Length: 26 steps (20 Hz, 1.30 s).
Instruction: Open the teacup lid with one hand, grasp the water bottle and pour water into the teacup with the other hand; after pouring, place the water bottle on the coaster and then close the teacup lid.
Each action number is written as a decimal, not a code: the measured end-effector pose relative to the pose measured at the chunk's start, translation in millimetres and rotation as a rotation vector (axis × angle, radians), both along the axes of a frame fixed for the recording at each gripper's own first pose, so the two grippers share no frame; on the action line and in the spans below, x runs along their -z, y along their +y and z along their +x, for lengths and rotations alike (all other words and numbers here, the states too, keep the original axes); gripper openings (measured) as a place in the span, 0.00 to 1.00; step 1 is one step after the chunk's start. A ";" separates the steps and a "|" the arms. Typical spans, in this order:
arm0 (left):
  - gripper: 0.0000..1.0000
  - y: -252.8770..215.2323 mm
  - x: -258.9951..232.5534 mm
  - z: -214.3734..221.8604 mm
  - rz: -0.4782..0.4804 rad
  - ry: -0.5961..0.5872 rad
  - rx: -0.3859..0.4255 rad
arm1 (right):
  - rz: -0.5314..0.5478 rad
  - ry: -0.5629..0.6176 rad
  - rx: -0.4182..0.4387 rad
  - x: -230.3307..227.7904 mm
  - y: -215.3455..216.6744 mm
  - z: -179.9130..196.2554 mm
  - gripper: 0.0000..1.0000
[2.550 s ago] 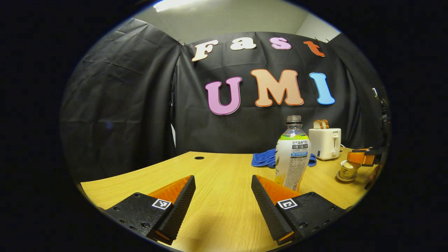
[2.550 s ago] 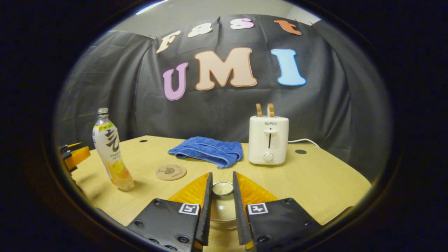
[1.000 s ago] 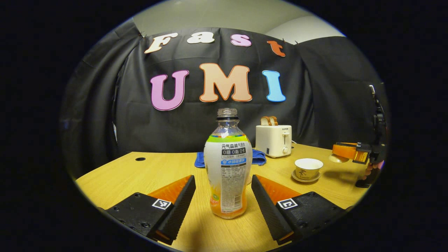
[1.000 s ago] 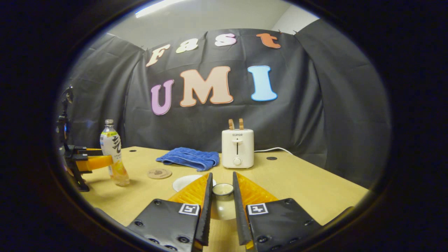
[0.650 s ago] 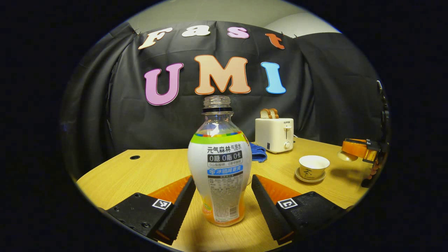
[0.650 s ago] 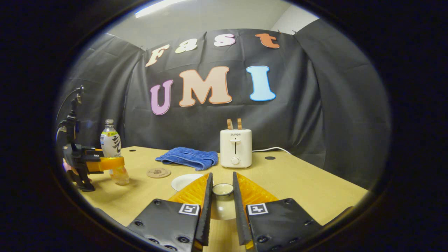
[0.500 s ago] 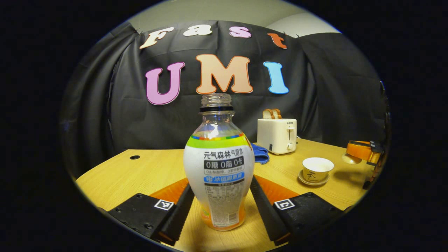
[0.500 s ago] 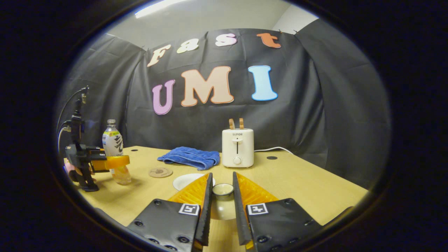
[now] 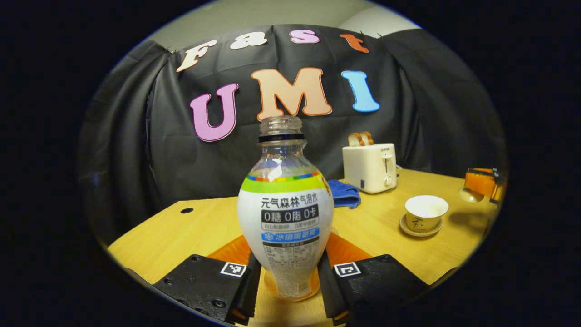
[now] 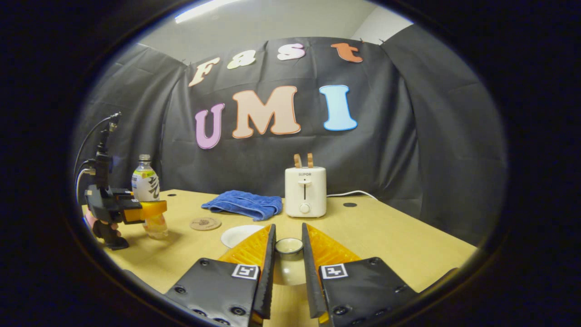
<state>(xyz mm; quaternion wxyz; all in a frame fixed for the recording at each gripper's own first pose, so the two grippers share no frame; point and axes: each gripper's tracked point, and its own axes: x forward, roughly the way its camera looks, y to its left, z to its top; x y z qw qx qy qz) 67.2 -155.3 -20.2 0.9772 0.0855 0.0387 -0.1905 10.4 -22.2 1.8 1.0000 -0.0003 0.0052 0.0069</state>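
The left hand-held gripper (image 9: pixel 287 290) has moved up to the water bottle (image 9: pixel 285 213) and closed, its fingers now pressing the bottle's sides. The right hand-held gripper (image 10: pixel 288 272) has lifted the lid (image 10: pixel 288 246) off the teacup (image 9: pixel 425 213) and carried it aside.

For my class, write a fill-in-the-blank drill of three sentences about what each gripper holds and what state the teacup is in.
1. The left gripper is shut on the ____.
2. The right gripper holds the teacup's ____ between its fingers.
3. The teacup stands on its saucer with its top ____.

Missing words: water bottle; lid; open.
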 end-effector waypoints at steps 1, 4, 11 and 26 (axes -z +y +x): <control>0.55 -0.4 1.5 3.7 0.051 -0.011 -0.020 | 0.000 0.000 0.006 0.3 -1.5 0.0 0.36; 0.51 -3.1 -18.1 10.3 0.210 -0.091 -0.070 | -0.001 -0.001 0.020 -0.3 -10.0 1.6 0.36; 0.50 -30.5 -49.4 27.2 0.712 -0.334 -0.034 | -0.002 -0.003 0.069 -0.7 -37.1 3.6 0.36; 0.51 -97.7 -20.1 36.2 1.207 -0.513 0.145 | -0.004 -0.003 0.086 -0.7 -46.7 4.3 0.36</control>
